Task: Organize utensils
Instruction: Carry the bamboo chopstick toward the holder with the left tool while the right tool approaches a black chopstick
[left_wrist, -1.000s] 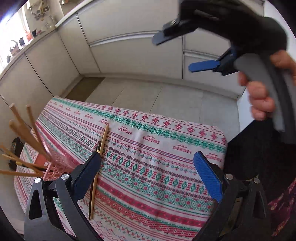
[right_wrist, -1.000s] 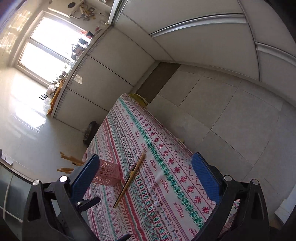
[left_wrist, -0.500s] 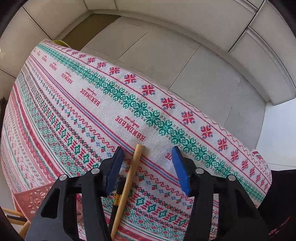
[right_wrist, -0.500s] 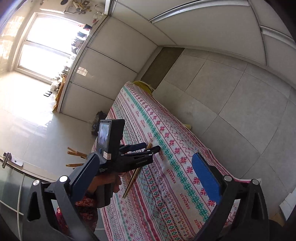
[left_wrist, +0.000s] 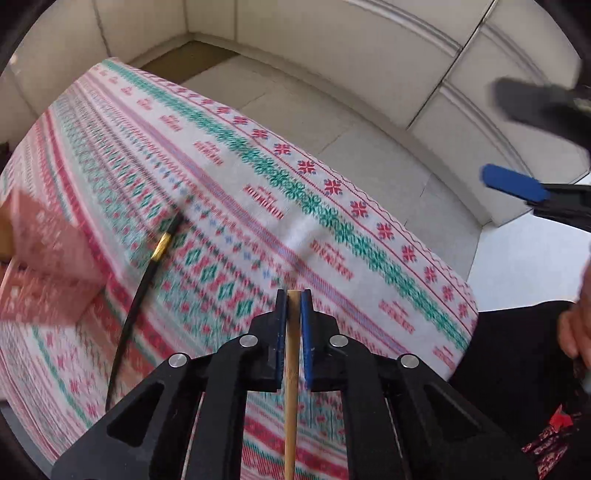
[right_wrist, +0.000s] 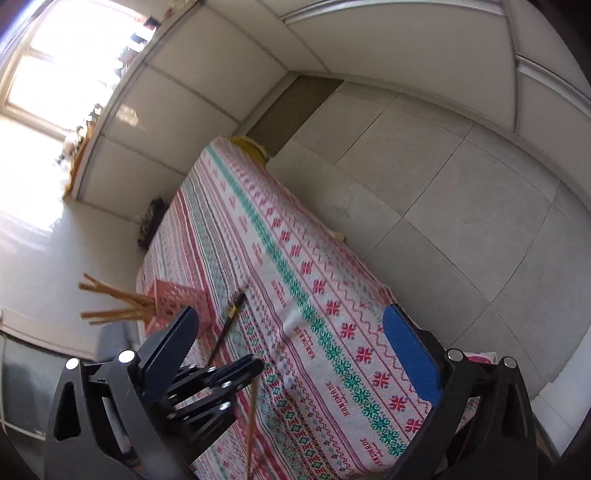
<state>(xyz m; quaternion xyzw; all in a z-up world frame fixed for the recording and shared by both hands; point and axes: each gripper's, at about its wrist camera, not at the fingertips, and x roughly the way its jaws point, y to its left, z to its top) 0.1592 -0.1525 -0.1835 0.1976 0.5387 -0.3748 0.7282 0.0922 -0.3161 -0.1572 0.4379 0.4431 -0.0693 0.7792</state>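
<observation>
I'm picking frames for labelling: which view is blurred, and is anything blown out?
Left wrist view: tablecloth and pink basket smeared by motion, while the left gripper and its wooden chopstick stay sharp. Right wrist view: steadier, window overexposed.

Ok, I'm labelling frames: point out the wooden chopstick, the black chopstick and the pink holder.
wooden chopstick (left_wrist: 291, 354): left wrist view, shaft between the jaws.
black chopstick (left_wrist: 142, 291): left wrist view, dark shaft below the gold band.
pink holder (right_wrist: 177, 299): right wrist view, lattice side wall.

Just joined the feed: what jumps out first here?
The left gripper is shut on a wooden chopstick above the patterned tablecloth. A black chopstick lies on the cloth to its left, beside the pink holder already bristling with wooden sticks. The right gripper hangs open.
</observation>
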